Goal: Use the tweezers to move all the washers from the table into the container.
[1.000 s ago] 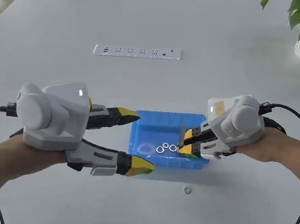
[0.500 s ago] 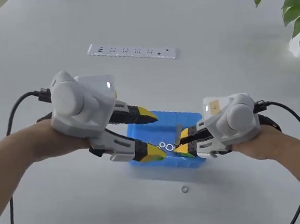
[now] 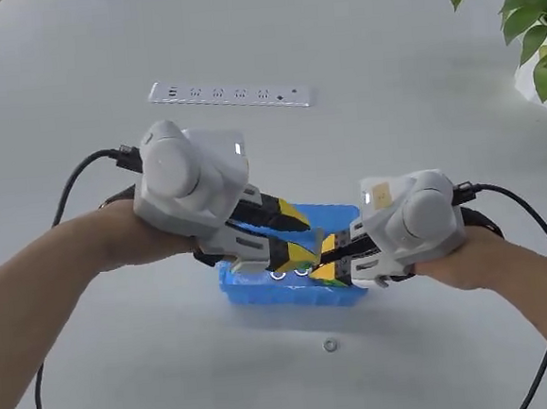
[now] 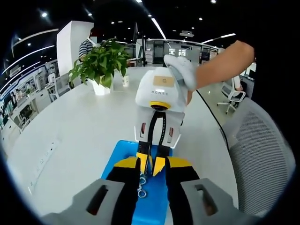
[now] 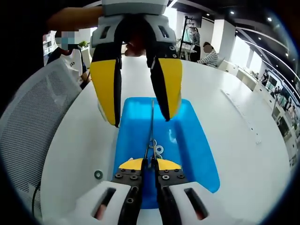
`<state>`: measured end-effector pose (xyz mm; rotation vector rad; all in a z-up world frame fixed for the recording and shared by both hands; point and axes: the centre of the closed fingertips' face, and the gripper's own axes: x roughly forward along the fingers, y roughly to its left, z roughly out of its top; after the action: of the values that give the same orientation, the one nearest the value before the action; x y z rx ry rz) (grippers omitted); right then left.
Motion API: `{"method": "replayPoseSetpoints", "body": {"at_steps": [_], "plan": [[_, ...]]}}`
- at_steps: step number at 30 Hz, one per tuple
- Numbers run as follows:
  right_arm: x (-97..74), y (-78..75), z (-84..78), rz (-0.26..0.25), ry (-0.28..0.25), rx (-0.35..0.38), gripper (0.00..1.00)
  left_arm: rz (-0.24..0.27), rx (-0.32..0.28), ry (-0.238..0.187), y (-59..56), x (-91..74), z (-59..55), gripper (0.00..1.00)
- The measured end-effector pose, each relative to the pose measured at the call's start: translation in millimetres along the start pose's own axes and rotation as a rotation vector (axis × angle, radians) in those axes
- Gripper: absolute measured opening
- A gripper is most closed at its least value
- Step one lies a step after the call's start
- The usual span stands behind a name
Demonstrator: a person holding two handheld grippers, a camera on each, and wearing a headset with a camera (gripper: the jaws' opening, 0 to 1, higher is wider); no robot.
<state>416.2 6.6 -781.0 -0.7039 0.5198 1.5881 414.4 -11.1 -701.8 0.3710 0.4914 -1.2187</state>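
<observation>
A blue container (image 3: pixel 261 289) sits on the white table, with washers (image 5: pixel 158 150) lying in it. One washer (image 3: pixel 331 345) lies on the table in front of the container, also seen as the washer (image 5: pixel 98 174). My right gripper (image 3: pixel 325 259) is shut on thin metal tweezers (image 5: pixel 152 126), which point along the container toward the left gripper. My left gripper (image 3: pixel 302 235) hangs open over the container, facing the right one. Its yellow fingers (image 5: pixel 166 84) stand on either side of the tweezers' far end, apart from it. In the left gripper view the right gripper (image 4: pixel 152 164) sits between my open jaws.
A white power strip (image 3: pixel 229 94) lies farther back on the table. A potted plant (image 3: pixel 524 14) stands at the back right. Black cables (image 3: pixel 82 177) trail from both grippers. Office chairs and people show beyond the table in the gripper views.
My left gripper has moved right and over the container, closing in on the right gripper until its open jaws flank the tweezers. The right gripper has stayed put.
</observation>
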Motion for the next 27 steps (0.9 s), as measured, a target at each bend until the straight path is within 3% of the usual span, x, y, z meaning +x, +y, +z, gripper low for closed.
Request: {"method": "replayPoseSetpoints", "body": {"at_steps": [14, 27], "plan": [[-0.2, 0.8, -0.8, 0.009, 0.004, -0.014, 0.09, -0.041, 0.060, 0.028, -0.3, 11.2, -0.1, 0.07], [1.0, -0.7, -0.2, 0.009, 0.019, -0.020, 0.11, -0.047, 0.083, 0.033, 0.8, 8.5, -1.2, 0.06]]}}
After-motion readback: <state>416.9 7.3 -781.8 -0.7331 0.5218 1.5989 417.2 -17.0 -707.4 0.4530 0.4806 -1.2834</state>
